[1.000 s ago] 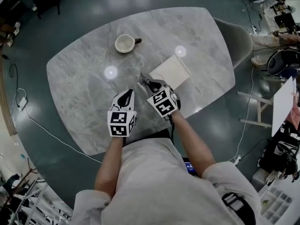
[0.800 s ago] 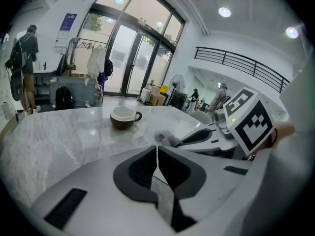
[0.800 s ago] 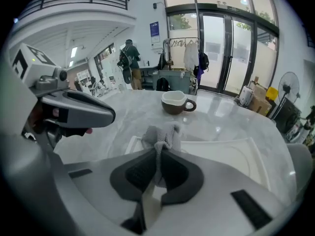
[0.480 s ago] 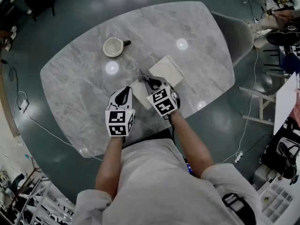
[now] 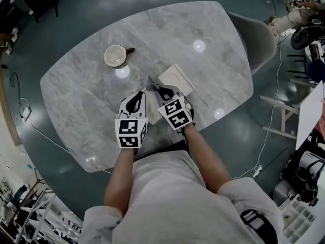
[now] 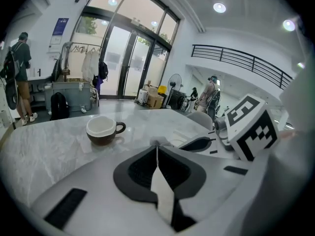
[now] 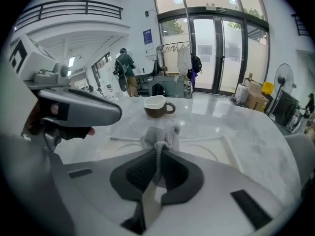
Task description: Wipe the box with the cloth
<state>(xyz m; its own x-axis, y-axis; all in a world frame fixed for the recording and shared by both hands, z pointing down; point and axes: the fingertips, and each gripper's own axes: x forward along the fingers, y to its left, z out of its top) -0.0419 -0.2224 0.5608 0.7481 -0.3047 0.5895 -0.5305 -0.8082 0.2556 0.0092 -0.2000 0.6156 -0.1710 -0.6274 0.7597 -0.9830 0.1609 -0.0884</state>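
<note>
Table: grey marble-patterned oval top [image 5: 213, 24], with ceiling lights reflected as bright spots.
Box: flat white square box [image 5: 177, 78] lying on the table near its middle, just ahead of both tools; seen as a shallow pale tray with a raised rim [image 7: 211, 149] from the right gripper view.
Cloth: small grey knitted cloth [image 7: 160, 135], bunched above the box's near edge; whether touching the box, unclear.
Right gripper [image 7: 158, 151]: clenched on the grey cloth, fabric pinched between the dark pads and bulging out past the tips; in the head view [image 5: 160, 89] at the box's near corner.
Left gripper [image 6: 157, 149]: jaws pressed together, a small pale scrap at the tips too small to identify; in the head view [image 5: 138, 96] just beside the right one, by the box's left side.
Cup: brown cup with a white inside and a handle [image 5: 115, 56], standing upright left of the box, apart from it.
Chair: grey shell chair [image 5: 254, 39] at the table's far right edge.
</note>
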